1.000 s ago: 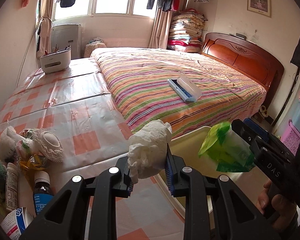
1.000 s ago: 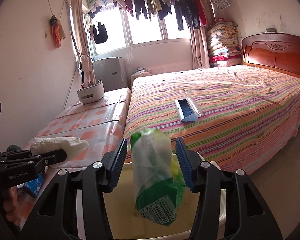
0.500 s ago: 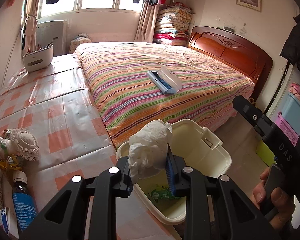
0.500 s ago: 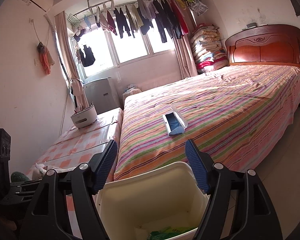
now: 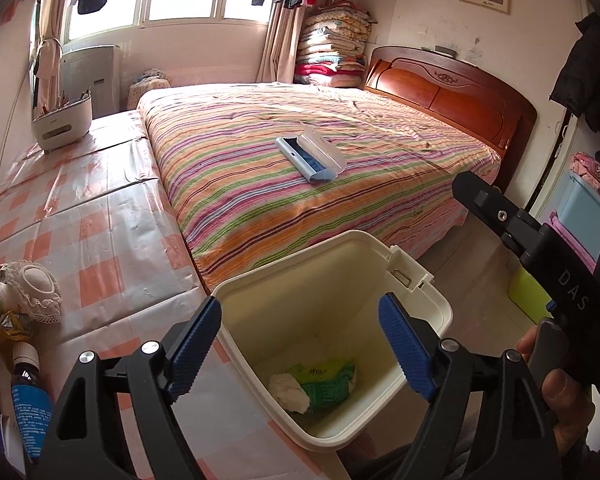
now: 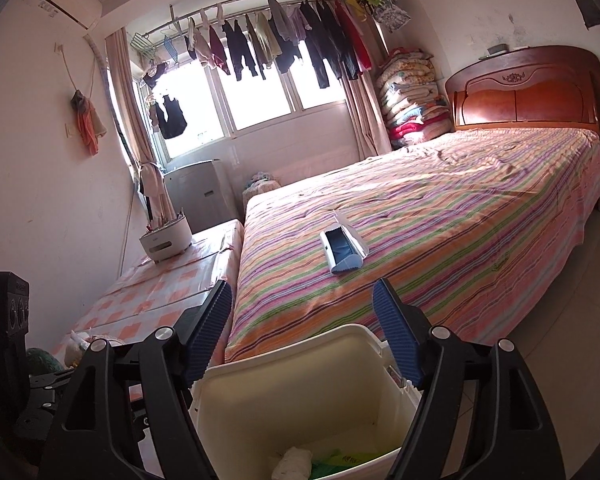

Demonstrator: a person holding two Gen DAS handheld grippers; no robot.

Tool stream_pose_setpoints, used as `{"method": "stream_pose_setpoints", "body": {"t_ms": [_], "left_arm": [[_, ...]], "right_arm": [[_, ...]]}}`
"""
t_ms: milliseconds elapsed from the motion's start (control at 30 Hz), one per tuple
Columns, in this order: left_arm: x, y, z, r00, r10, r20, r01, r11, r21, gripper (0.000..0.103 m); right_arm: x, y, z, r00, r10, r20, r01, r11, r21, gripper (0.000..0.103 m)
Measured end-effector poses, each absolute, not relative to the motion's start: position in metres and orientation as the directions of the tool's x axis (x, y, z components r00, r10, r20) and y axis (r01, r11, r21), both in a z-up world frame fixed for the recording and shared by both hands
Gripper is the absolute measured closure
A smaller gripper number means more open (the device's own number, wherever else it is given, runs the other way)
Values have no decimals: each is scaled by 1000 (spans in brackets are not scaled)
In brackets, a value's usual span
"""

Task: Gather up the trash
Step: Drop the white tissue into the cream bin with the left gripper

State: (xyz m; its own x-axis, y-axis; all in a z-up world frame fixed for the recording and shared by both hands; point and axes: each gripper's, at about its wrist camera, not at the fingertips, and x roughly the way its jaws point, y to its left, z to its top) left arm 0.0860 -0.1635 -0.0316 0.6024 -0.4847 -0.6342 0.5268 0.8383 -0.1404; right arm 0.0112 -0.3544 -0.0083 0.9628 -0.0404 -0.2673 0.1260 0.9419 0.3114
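Several leftover scraps, a crinkly yellow foil wrapper [image 5: 10, 326] among them, lie on the checked orange-and-white plastic tablecloth [image 5: 100, 240] at far left; light and crushable, best pinched at a raised fold. The left gripper [image 5: 300, 344] hangs wide, empty, over the cream plastic bin [image 5: 424, 304] holding a crumpled white tissue [image 5: 288, 390] and green plastic wrapper [image 5: 332, 380]. The right gripper [image 6: 302, 330] gapes empty too.

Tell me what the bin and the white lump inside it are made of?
The cream rectangular bin looks like smooth moulded plastic: thin, even walls with a slight sheen. The crumpled white lump looks like soft tissue paper, matte and creased, though it could be thin cloth.
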Motion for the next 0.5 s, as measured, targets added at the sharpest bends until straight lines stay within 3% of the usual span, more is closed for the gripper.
{"method": "stream_pose_setpoints", "body": {"t_ms": [500], "left_arm": [[83, -113, -17, 683, -385, -621, 419, 903, -100, 23]], "right_arm": [[30, -320, -7, 954, 46, -298, 46, 954, 295, 29]]}}
